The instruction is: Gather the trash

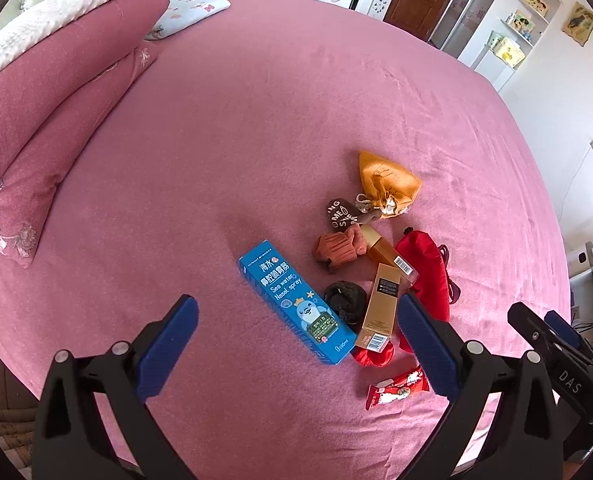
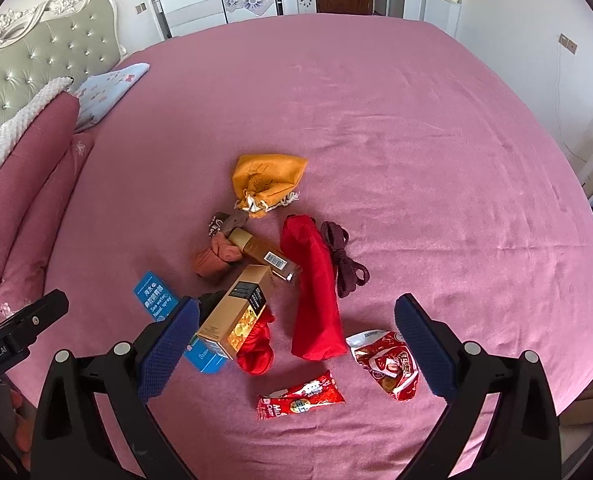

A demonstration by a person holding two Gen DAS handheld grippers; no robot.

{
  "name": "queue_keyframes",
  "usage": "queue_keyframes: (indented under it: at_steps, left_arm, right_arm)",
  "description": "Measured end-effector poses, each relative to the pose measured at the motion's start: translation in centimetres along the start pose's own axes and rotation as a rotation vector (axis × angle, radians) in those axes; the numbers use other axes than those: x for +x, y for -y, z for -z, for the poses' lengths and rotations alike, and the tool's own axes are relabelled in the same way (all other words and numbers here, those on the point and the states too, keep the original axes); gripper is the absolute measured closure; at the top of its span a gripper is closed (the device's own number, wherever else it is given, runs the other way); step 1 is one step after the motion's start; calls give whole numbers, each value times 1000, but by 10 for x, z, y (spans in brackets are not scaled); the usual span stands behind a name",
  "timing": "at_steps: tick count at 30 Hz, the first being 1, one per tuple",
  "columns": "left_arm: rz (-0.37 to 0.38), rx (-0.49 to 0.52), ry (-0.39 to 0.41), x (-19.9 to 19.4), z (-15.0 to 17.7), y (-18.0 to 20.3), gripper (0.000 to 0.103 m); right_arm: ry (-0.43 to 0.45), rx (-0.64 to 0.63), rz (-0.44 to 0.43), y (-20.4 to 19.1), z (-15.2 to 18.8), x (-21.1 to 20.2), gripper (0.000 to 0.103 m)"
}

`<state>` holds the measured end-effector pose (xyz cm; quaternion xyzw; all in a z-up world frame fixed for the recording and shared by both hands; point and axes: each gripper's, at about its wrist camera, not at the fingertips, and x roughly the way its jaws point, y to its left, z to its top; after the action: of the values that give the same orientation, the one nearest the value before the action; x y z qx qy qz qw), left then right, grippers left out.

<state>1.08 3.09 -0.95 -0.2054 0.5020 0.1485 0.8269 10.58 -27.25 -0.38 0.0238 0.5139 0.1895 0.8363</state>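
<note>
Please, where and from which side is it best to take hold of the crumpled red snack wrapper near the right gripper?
Probably from above, with the right hand-held gripper, which is open and closest. The crumpled red wrapper lies loose on the pink bedsheet, apart from the pile. Its raised, creased middle gives the fingers something to pinch; the flat edges hug the soft sheet.

Left gripper: jaws spread wide, nothing between blue pads, held low, fingers pointing forward and down. Right gripper: same spread, nothing gripped, blue pads well apart, same forward-down tilt. Two grippers side by side, near each other; each one's black body shows at edge of other's wrist view.
</note>
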Motion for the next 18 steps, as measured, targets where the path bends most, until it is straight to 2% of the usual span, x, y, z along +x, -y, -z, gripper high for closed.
queue_keyframes:
  at_steps: [5,18]
  left_arm:
    - [-6,-8,-11,0,0,4,4]
    - [-11,-5,-16,0,2,13,4]
  right_arm:
    - [1,-8,-47,2,-3,-2,8]
    - [-25,-3,-60,9,-6,0,8]
